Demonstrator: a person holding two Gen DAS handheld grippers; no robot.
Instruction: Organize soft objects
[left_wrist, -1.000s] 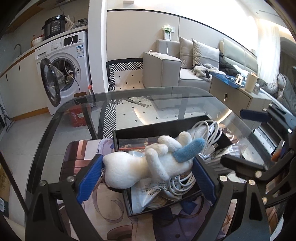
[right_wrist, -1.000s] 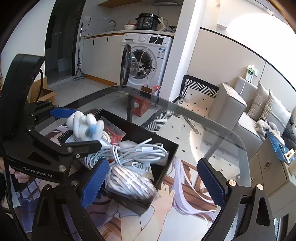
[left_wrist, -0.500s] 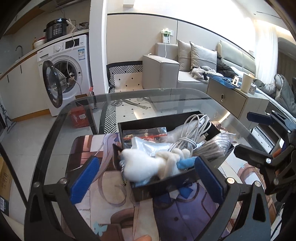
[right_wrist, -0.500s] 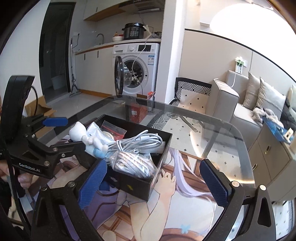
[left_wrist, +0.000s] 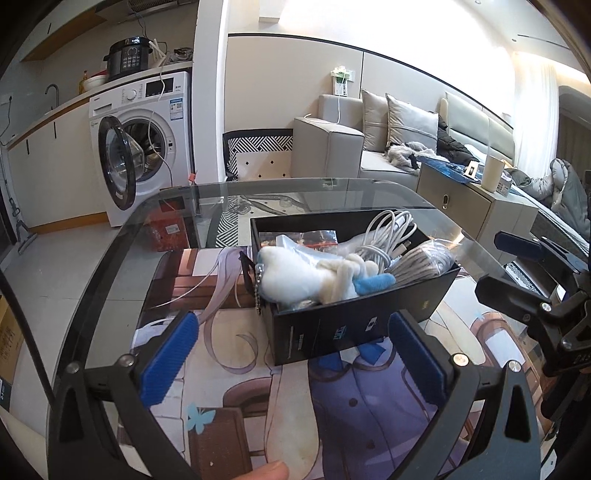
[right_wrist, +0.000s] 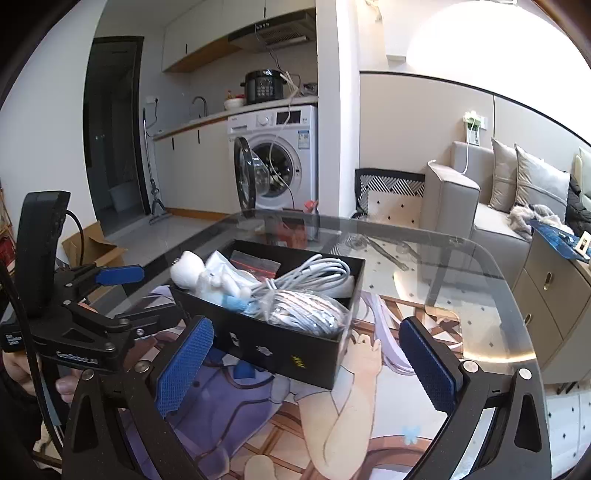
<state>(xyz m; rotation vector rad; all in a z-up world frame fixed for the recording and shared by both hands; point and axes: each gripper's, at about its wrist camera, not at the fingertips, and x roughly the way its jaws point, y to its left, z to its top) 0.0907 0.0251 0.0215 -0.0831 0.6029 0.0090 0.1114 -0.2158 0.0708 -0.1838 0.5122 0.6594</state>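
1. Left claw (left_wrist: 291, 362): jaws spread fully apart, nothing between the blue pads. They have just been opening. It sits short of the black box (left_wrist: 354, 321), pointing down at it.
2. Right claw (right_wrist: 306, 365): likewise wide apart and empty, its opening only just finished. It faces the box's near corner without touching it.
3. The task's thing, the white plush toy (left_wrist: 295, 275), lies inside the box at its left end, head against the wall, with a blue part (left_wrist: 373, 284) turned toward the cables. Its bead chain (left_wrist: 258, 288) hangs over the wall outside. Judgement: the toy has been deposited, and both claws stand clear for that reason.
4. Sharing the box: a white cable coil (left_wrist: 388, 236), a bagged cable bundle (right_wrist: 306, 310), and a red-strip zip bag (left_wrist: 317, 236). These fill the right side, leaving the toy the left.
5. The box rests on an illustrated mat (left_wrist: 332, 406) over the glass tabletop (left_wrist: 295, 192).
6. Writing: "GenRobot.AI" reads on the left claw's body in the right view. Box labels are too small to read.
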